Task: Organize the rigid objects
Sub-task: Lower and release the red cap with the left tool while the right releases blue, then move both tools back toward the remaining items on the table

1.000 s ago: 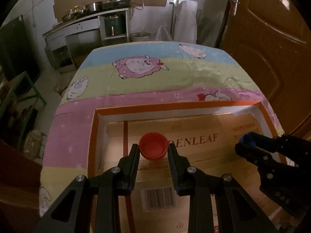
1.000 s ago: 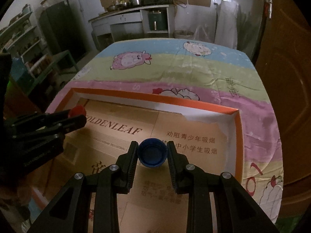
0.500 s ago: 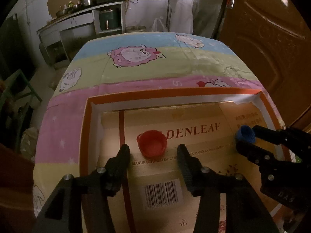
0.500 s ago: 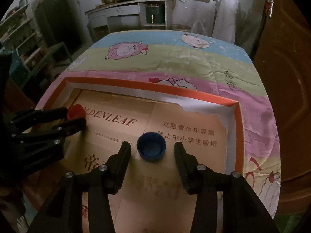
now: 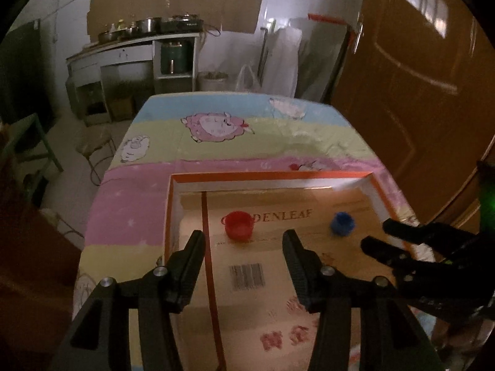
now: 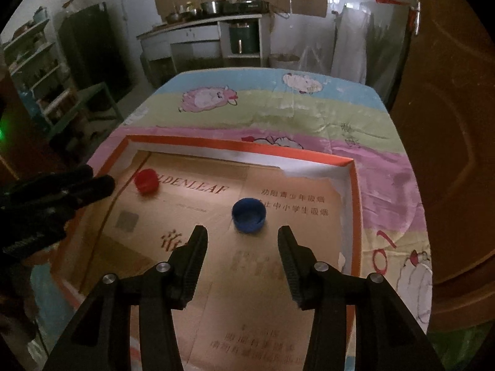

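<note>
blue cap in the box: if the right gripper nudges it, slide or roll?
Probably slide: the blue cap sits open side up, flat on the cardboard box floor. It looks like small hard plastic, so likely light and stiff. On edge, it could roll.

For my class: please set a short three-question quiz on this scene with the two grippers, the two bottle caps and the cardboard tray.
1. True or false: the left gripper is shut on the red cap.
2. Which cap lies just ahead of the right gripper? A) the red cap B) the blue cap C) neither
3. Fill in: both caps rest on the floor of the cardboard ____, which sits on a sheep-patterned cloth.

Key:
1. False. Its jaws stand wide apart and the cap lies free beyond the fingertips.
2. B.
3. tray.
</note>
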A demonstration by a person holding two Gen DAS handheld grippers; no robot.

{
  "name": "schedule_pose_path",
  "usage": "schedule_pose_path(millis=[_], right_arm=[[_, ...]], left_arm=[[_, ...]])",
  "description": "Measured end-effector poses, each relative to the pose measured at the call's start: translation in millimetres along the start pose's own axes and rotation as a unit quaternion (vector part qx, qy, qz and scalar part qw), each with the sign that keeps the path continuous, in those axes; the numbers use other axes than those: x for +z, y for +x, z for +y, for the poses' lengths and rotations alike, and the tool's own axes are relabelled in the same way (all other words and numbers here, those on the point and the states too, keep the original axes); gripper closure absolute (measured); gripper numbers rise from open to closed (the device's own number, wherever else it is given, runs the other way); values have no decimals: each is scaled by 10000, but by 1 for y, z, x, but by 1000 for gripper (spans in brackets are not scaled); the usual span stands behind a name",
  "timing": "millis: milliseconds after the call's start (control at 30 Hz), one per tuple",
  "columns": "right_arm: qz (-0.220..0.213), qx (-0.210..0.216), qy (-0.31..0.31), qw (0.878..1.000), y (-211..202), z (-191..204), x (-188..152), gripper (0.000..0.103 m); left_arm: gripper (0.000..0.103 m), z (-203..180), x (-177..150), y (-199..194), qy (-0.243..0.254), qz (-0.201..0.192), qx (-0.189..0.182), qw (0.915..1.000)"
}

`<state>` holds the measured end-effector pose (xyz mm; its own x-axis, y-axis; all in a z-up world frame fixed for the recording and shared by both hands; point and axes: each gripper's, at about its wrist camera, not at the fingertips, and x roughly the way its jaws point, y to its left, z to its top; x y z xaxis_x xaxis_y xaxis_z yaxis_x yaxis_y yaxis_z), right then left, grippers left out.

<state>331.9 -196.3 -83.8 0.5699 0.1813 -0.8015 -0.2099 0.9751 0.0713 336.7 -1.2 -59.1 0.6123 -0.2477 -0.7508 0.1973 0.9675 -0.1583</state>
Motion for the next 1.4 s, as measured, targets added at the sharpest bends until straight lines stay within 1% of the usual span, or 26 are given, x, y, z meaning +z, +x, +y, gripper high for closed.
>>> schedule_pose_path(millis=[133,300,467,567,767,967,1200,1400], right_arm=[[-122,29,7,9999,-21,7,-7,54],[-279,51,-15,9996,-48,21,-22,54],[-576,-23,-40,9983,-86,39,-48,54],[-756,-79,-19,9971,-109,48,-64,54],[-961,-52,74,9953,-148,61,-102,54],[-1027,-91,97,9946,-171,71,-136,54],[-899,66,43,9959,-176,79,-180,54],[-769,300,-30,9966,-170,88,-211,54]], left_arm=[[51,-1,-7,-26,-69,-217,10,9997],[51,-11,-20,-63,118,-492,192,9985],[51,-17,-41,-98,141,-750,483,9959],[51,-18,-55,-118,37,-913,520,9945],[51,-18,-84,-139,-95,-874,283,9957],[51,-26,-115,-160,-118,-909,233,9955],[51,-37,-152,-174,-77,-1003,270,9946],[51,-41,-176,-171,-107,-880,235,9958]])
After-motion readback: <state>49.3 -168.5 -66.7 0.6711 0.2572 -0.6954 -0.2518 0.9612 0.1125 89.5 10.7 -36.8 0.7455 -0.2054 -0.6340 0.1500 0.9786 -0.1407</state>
